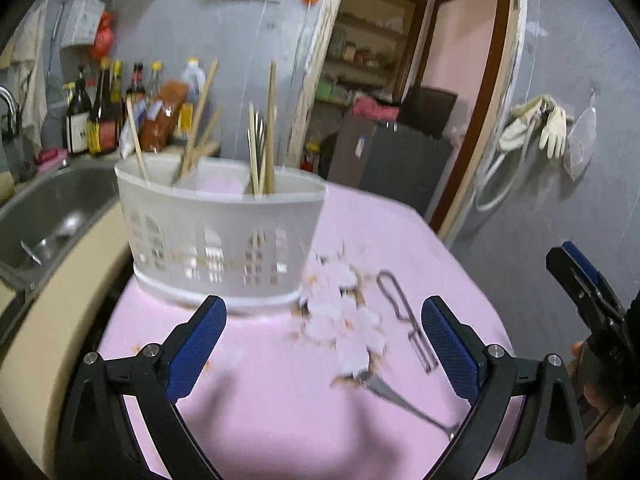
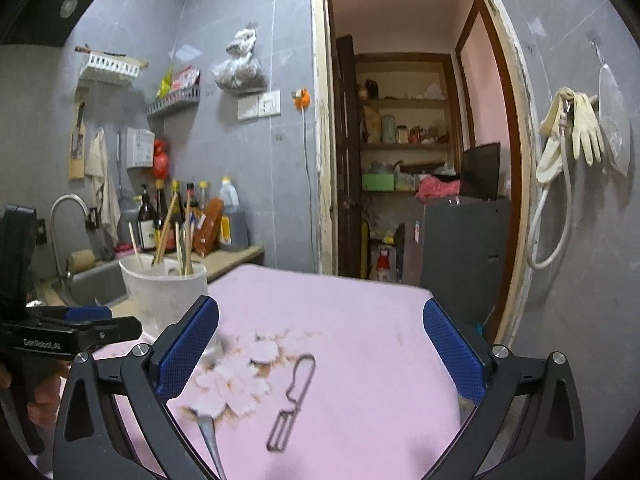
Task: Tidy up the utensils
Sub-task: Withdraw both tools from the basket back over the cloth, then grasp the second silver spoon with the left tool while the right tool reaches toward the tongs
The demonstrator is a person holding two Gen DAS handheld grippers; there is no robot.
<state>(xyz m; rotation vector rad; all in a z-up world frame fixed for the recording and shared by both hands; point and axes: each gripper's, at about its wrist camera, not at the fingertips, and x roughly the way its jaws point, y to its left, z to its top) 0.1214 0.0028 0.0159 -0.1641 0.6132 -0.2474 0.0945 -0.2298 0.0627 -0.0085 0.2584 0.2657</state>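
Room: grey-walled kitchen with an open doorway at upper right in both views; a pink-covered table (image 1: 280, 420) fills the lower half.

Left wrist view
- Left gripper (image 1: 323, 344): bottom centre, jaws spread wide, nothing between the blue pads.
- Utensil holder (image 1: 218, 236): white, perforated, centre left, standing on the table just beyond the left pad.
- Chopsticks (image 1: 271, 128): upright and leaning inside the holder, in more than one compartment.
- Peeler (image 1: 406, 316): wire-framed, lying flat right of centre, just beside the right pad.
- Spoon (image 1: 404, 404): metal, lower right, lying flat; its bowl end sits at a floral print on the cloth.
- Right gripper (image 1: 584, 280): at the right edge, seen side-on; its state cannot be told from this view.
- Sink (image 1: 52, 216): left edge, bottles behind it.

Right wrist view
- Right gripper (image 2: 321, 354): bottom centre, jaws wide apart, empty.
- Peeler (image 2: 292, 404): flat on the table between the jaws, untouched.
- Spoon (image 2: 208, 436): lower left of centre, near the left pad.
- Utensil holder (image 2: 160, 292): centre left, chopsticks (image 2: 166, 224) sticking up.
- Left gripper (image 2: 96, 322): left edge, side-on.
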